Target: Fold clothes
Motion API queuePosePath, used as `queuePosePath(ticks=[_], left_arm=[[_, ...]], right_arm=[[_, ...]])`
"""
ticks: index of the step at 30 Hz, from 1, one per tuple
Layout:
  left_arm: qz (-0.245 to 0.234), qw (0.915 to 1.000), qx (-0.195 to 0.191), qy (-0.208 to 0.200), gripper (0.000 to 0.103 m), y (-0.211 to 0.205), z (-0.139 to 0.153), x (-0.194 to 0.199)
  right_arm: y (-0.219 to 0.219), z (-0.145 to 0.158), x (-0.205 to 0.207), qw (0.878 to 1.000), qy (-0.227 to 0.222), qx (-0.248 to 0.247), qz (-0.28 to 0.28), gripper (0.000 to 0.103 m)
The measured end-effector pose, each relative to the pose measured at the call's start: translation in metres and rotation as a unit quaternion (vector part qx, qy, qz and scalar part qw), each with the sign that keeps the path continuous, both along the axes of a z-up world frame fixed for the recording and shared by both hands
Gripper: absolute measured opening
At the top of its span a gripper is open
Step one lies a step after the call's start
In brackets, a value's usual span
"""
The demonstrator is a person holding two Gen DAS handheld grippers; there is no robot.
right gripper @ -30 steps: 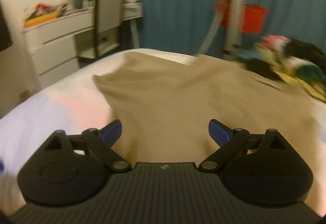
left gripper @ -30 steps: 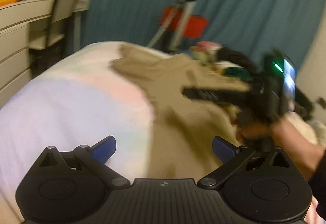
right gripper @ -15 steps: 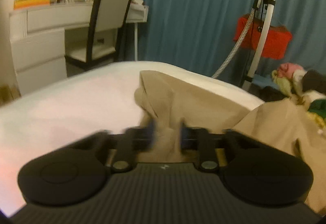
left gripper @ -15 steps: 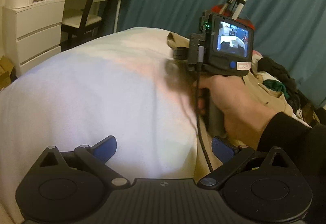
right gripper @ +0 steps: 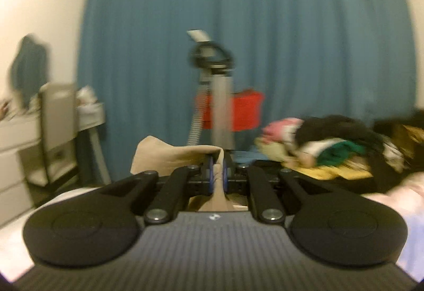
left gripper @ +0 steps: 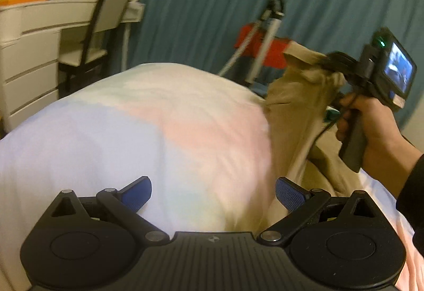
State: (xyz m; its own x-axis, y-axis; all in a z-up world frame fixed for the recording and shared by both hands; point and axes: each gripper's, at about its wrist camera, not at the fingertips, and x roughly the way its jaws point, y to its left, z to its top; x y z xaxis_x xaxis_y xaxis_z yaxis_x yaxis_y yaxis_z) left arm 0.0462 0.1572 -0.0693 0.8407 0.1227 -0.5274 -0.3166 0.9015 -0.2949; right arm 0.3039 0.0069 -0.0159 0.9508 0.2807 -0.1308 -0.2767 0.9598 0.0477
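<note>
Right hand-held gripper pinches tan garment edge above bed.

Left gripper: jaws spread wide, blue pads well apart with nothing between them; held low, tilted downward.

Right gripper: jaws pinched together, blue pads pressing a fold of tan cloth from both sides; held raised, pointing about level.

Right hand: bare, fingers wrapped around the dark pistol-style handle below the gripper's camera unit; wrist in a dark sleeve at the frame's right edge.
</note>
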Motion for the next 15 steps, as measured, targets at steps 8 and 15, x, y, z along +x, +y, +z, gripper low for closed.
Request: queuePosePath(ticks=[8,15], left_arm=[[-0.067,0.997,0.032,0.022,0.101,-0.043,-0.016,0.019],[-0.074,0.9961,0.031,0.037,0.101,-0.047,-0.03,0.044]], right_arm=[[-0.103,-0.074,0.045,0.989,0.119,0.041,-0.077,0.011],[-0.104,-0.093,0.042,0.982,0.172,0.058,-0.042,0.094]])
